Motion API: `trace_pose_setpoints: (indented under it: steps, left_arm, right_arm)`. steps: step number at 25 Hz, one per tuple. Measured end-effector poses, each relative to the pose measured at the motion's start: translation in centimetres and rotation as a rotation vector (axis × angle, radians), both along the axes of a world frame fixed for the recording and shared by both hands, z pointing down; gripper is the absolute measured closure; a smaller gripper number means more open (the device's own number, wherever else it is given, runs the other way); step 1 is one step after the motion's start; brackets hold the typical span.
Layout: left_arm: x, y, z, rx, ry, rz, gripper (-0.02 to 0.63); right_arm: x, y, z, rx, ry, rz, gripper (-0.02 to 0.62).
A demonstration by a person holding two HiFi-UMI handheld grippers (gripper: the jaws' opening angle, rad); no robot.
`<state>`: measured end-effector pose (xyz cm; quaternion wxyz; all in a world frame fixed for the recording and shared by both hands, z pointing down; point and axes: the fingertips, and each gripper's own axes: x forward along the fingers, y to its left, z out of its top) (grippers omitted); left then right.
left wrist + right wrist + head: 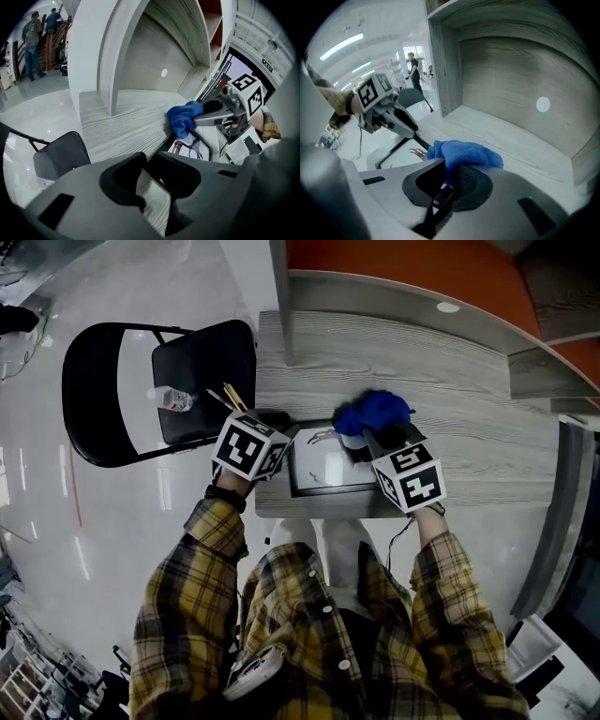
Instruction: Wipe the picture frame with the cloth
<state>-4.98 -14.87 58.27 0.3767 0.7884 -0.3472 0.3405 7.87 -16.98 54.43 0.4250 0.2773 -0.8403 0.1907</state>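
Two plaid sleeves [202,540] head our list, nearest the head camera. Each ends in a gripper with a marker cube.

Left gripper [281,432]: we note its jaws standing wide with nothing pinched. Grey tabletop shows in the gap, and the gripper sits at the left edge of the picture frame [328,468].

Right gripper [375,439]: its jaws are clamped on a blue cloth [373,413], with a fold of it squeezed between the pads.

Picture frame: it has a black rim around a white sheet with a small drawing. It lies flat at the table's near edge, between the two grippers.

Cloth: we find it bunched over the frame's far right corner, touching it.

Table [450,427]: the top is pale grey wood grain, and an upright panel [279,296] rises from its far part.

Beyond it, to the left, we record one black folding chair [202,371] on a glossy white floor [56,502]. A clear bottle [173,399] lies on the chair's seat.
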Motion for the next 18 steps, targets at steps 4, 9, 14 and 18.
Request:
trace_pose_setpoints:
  steps: [4,9,14,18]
  left_arm:
    - [-0.1,0.0,0.1,0.006,0.015,-0.005,0.499]
    - [-0.3,0.1,0.2,-0.005,0.038,-0.020,0.499]
    - [-0.3,-0.1,0.1,-0.016,0.058,-0.021,0.499]
    - [-0.3,-0.2,0.2,-0.016,0.047,-0.011,0.499]
  right_arm:
    - [0.3,-0.4,2.6,0.091,0.191,-0.078,0.554]
    - [0.3,0.1,3.1,0.117,0.226,-0.066,0.554]
    - [0.5,2.3,3.9,-0.028,0.204,-0.029,0.554]
    - [0.9,3.9,4.0,-0.063,0.186,-0.005,0.554]
